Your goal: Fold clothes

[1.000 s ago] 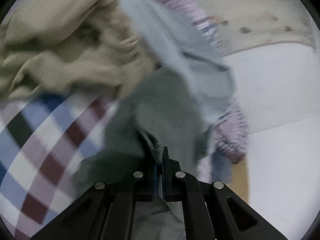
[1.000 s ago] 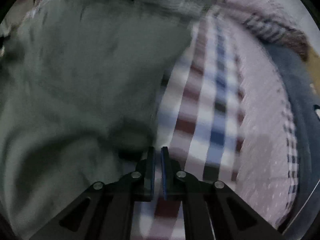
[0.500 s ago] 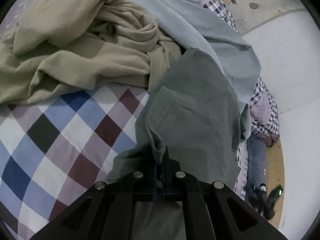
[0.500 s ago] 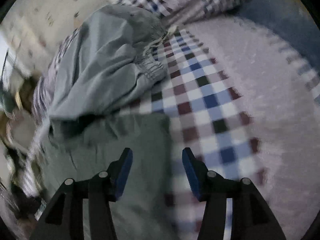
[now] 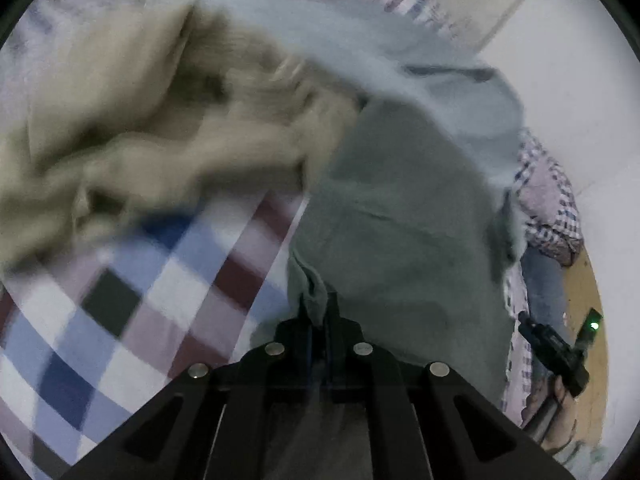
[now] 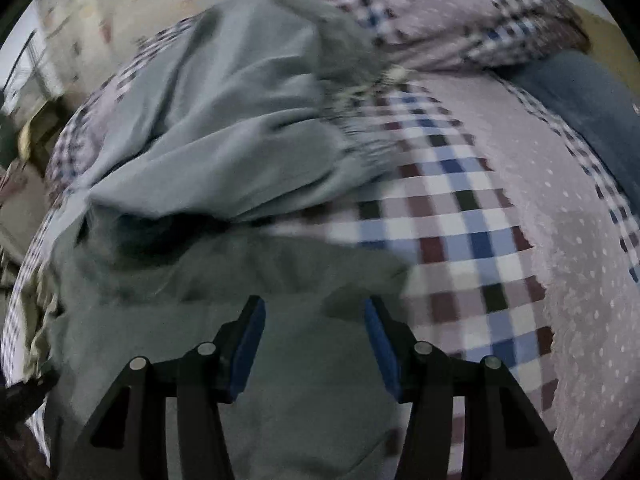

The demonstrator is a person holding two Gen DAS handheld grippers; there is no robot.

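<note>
Right gripper [image 6: 314, 344] jaws now apart, let go; left gripper [image 5: 319, 320] still clamped on grey-green garment [image 5: 400, 220], regrasp next.

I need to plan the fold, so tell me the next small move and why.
Probably close the right gripper on the dark green garment: its jaws stand open over that cloth, while the left gripper already pinches another edge of it. With two corners held, it could be lifted clear of the checked bedspread.

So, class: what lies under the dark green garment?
The checked bedspread shows beside the dark green garment, pinched by the left gripper. Anything beneath it is covered.
</note>
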